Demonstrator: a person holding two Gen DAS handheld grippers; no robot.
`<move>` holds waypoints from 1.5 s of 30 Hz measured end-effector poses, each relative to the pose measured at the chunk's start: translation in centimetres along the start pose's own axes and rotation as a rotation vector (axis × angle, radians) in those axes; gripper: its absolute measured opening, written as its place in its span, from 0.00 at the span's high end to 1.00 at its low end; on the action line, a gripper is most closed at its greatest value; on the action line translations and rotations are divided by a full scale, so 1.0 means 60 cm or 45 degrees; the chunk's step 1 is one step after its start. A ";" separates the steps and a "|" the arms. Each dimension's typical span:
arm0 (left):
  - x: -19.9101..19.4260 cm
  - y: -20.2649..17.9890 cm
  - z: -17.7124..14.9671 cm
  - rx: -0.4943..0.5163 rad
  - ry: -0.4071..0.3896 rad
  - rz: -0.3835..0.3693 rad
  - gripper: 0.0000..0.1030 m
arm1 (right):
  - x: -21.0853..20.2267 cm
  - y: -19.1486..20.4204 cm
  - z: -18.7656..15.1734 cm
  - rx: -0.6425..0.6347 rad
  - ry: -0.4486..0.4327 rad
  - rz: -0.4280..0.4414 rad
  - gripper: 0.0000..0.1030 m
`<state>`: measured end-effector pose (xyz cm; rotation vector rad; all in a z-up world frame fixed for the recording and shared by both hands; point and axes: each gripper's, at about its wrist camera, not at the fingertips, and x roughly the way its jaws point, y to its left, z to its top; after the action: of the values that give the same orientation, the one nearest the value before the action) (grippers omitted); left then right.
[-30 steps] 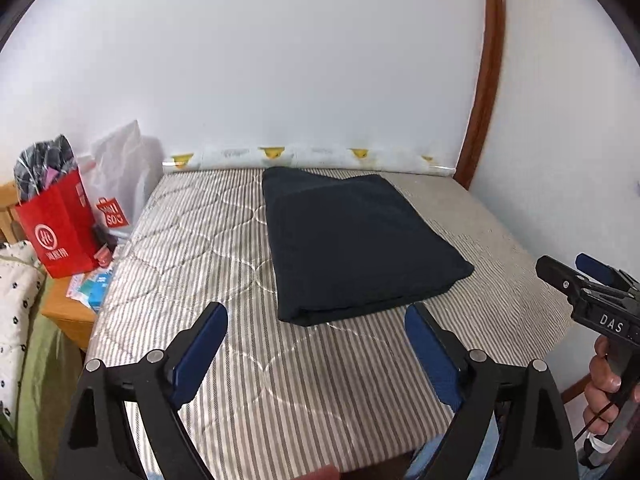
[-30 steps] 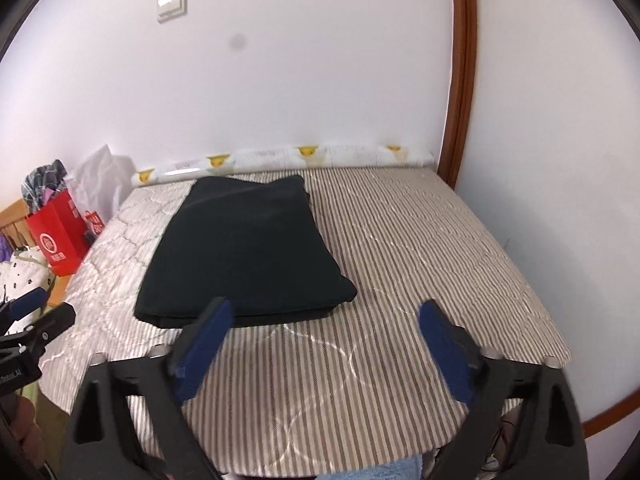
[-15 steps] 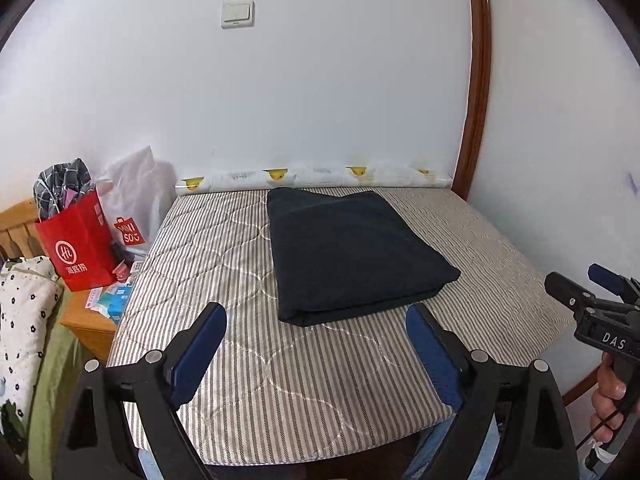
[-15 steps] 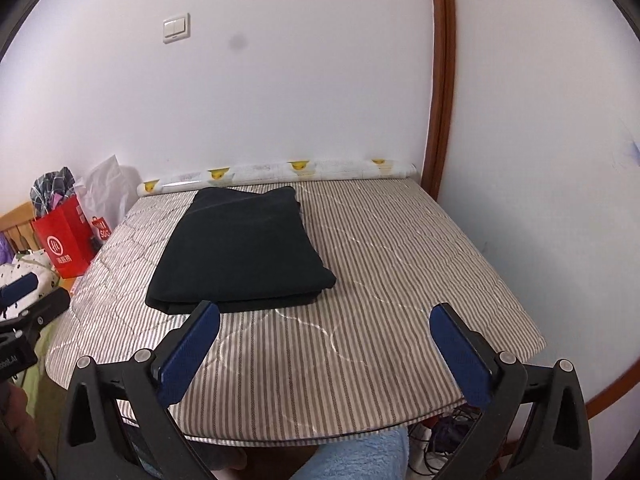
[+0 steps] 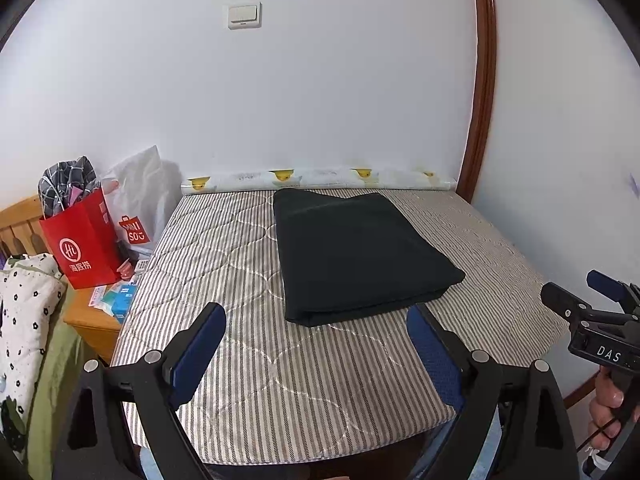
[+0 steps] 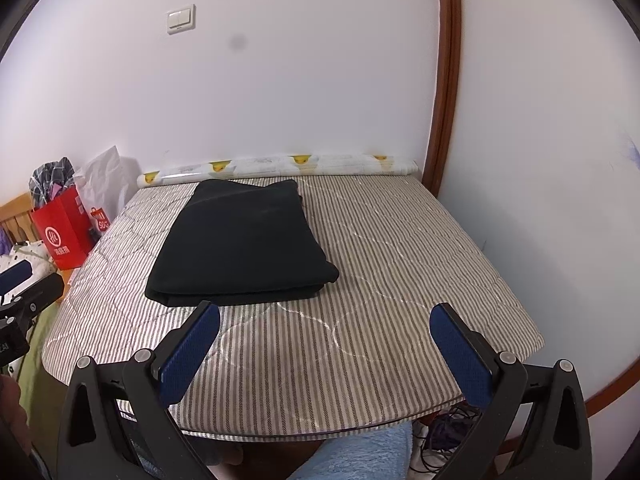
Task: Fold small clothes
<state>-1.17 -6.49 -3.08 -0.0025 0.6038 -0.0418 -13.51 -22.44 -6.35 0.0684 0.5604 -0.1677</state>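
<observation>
A dark folded garment (image 5: 356, 248) lies flat on the striped quilted table top (image 5: 224, 264), towards the back middle; it also shows in the right wrist view (image 6: 240, 244). My left gripper (image 5: 316, 348) is open and empty, held back over the table's near edge, short of the garment's front fold. My right gripper (image 6: 324, 348) is open and empty, also back over the near edge, to the right of the garment. The right gripper's body (image 5: 596, 328) shows at the right of the left wrist view.
A rolled mat with yellow ducks (image 5: 320, 178) lies along the back wall. A red paper bag (image 5: 80, 240) and a white bag (image 5: 138, 200) stand on a wooden stand left of the table. White walls close the back and right.
Both grippers have pulled back and risen away from the garment, so the table looks smaller and farther. The garment has not moved. Both stay open.
</observation>
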 end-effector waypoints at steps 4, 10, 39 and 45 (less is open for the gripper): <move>0.000 0.000 0.000 0.000 -0.001 0.000 0.11 | -0.001 0.003 0.001 -0.003 -0.001 -0.003 0.00; 0.000 0.000 -0.001 0.000 -0.001 -0.001 0.10 | -0.002 -0.003 0.001 0.005 0.000 -0.001 0.00; 0.001 0.002 -0.006 -0.006 0.003 -0.001 0.10 | -0.003 -0.012 0.000 0.005 0.003 -0.001 0.00; 0.001 0.002 -0.007 -0.008 0.002 0.000 0.10 | -0.002 -0.012 0.000 0.007 0.004 -0.001 0.00</move>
<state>-1.37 -6.36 -3.49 -0.0087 0.6058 -0.0397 -13.74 -23.11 -6.32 0.0739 0.5629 -0.1696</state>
